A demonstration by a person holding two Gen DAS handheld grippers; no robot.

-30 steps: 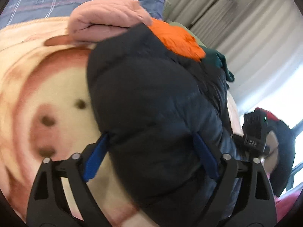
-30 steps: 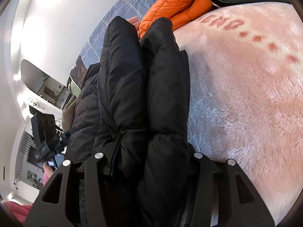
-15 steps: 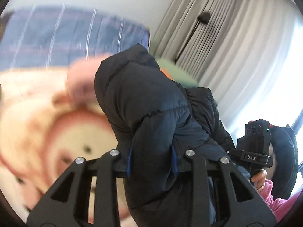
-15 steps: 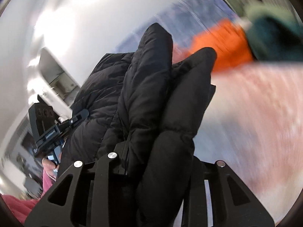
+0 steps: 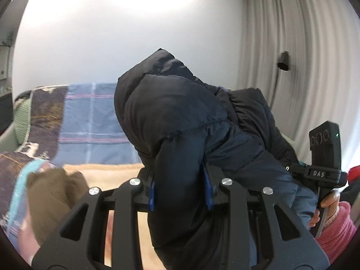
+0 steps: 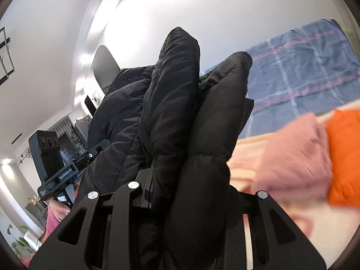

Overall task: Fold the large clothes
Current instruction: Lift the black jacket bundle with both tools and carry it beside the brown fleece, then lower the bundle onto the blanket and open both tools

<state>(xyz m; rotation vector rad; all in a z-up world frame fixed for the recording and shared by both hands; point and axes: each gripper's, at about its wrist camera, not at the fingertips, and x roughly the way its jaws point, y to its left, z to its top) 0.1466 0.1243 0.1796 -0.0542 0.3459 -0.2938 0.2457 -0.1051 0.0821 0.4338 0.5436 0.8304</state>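
Note:
A black puffer jacket (image 5: 180,117) hangs lifted above the bed, bunched in thick folds. My left gripper (image 5: 180,191) is shut on one fold, its blue pads (image 5: 151,191) pressing both sides. In the right wrist view the same jacket (image 6: 171,94) rises in two padded ridges, and my right gripper (image 6: 191,189) is shut on it; the cloth hides its right finger. Each view shows the other gripper at the jacket's far side: the right one (image 5: 324,157) in a pink-sleeved hand, the left one (image 6: 51,157) low at the left.
Below lies a peach blanket (image 5: 112,173) on blue plaid bedding (image 5: 90,123). A brown garment (image 5: 54,193) sits near left. A pink folded garment (image 6: 292,153) and an orange one (image 6: 344,153) lie to the right. Grey curtains (image 5: 303,67) and a lamp (image 5: 283,64) stand behind.
Both grippers have closed on the jacket and raised it off the blanket. The views have tilted up from the bed to the wall and curtain.

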